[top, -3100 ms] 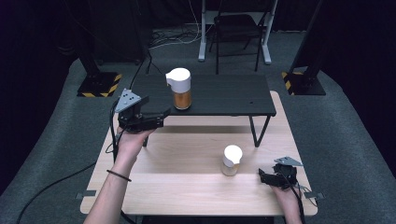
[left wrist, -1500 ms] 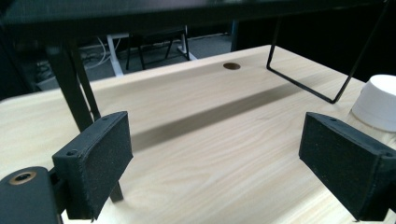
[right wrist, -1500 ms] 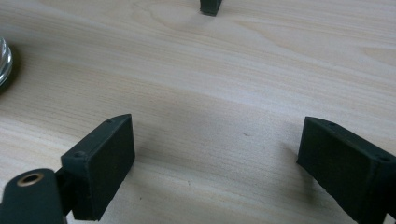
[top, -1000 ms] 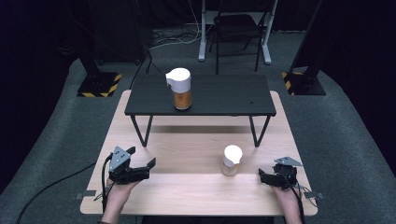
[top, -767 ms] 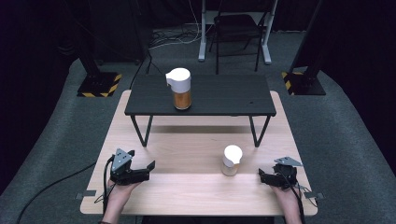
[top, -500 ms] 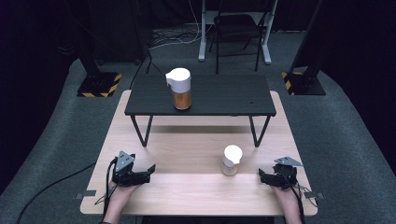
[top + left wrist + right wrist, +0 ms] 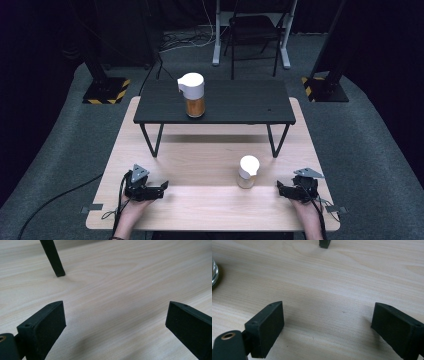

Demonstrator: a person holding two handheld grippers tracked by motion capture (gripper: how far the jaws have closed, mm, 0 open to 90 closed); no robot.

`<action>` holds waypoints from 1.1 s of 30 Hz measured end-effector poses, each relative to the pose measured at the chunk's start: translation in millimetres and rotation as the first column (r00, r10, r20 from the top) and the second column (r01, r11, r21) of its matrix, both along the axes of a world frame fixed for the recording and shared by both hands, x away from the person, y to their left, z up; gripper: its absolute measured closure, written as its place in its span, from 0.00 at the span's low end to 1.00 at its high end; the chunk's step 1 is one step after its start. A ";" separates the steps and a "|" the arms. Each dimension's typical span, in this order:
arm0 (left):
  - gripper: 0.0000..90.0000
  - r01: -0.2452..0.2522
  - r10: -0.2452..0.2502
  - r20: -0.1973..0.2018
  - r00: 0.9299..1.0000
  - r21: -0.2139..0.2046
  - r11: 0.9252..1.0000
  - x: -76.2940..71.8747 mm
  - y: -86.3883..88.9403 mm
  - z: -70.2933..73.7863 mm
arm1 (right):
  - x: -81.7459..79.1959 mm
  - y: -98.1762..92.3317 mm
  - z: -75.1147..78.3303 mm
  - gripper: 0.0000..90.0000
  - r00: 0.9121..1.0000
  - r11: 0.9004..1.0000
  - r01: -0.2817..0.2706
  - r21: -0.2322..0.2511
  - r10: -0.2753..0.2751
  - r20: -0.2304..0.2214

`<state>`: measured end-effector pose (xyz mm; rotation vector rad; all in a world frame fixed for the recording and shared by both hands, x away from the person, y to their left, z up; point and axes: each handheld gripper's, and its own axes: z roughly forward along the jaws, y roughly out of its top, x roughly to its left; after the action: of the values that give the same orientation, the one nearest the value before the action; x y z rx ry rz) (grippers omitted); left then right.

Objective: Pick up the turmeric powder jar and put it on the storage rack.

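A tall amber jar with a white lid (image 7: 192,95) stands on the small black table (image 7: 235,105). A smaller white-lidded jar (image 7: 248,171) stands on the wooden table (image 7: 210,150), and its glass base shows at the left edge of the right gripper view (image 7: 214,270). My left gripper (image 7: 162,187) rests low at the table's near left. Its jaws have just been opening and stand wide over bare wood (image 7: 115,315), nothing between them. My right gripper (image 7: 281,189) lies at the near right, a little to the right of the small jar, open and empty (image 7: 327,315).
The black table's thin legs (image 7: 53,258) (image 7: 325,243) stand on the wood ahead of both grippers. Cables trail off the table's near edge. A chair (image 7: 255,30) and stand bases sit on the dark floor behind.
My left hand has come back from the black table, where the tall jar stays, down to the near left of the wooden table, settling lower in the last second. The right gripper has stayed still.
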<state>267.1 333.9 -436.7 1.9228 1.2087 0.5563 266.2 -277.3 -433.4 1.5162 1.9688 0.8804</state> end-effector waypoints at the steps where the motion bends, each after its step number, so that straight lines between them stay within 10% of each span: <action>1: 0.03 0.001 -0.001 -0.007 1.000 0.001 1.000 1.2 -0.2 -0.2 | 0.0 0.0 0.0 0.11 1.000 1.000 0.000 0.000 0.000 0.000; 13: 0.03 0.020 -0.015 -0.086 0.996 0.051 0.998 15.0 -5.3 -0.6 | 0.0 0.0 0.0 0.11 1.000 1.000 0.000 0.000 0.000 0.000; 33: 0.00 0.012 -0.003 -0.098 0.995 0.087 0.996 17.9 -12.3 1.4 | 0.0 0.0 -0.1 0.11 1.000 1.000 0.000 0.000 0.000 0.000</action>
<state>285.0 321.6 -435.2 2.0483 1.2570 0.5237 266.2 -277.3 -433.5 1.5161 1.9687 0.8807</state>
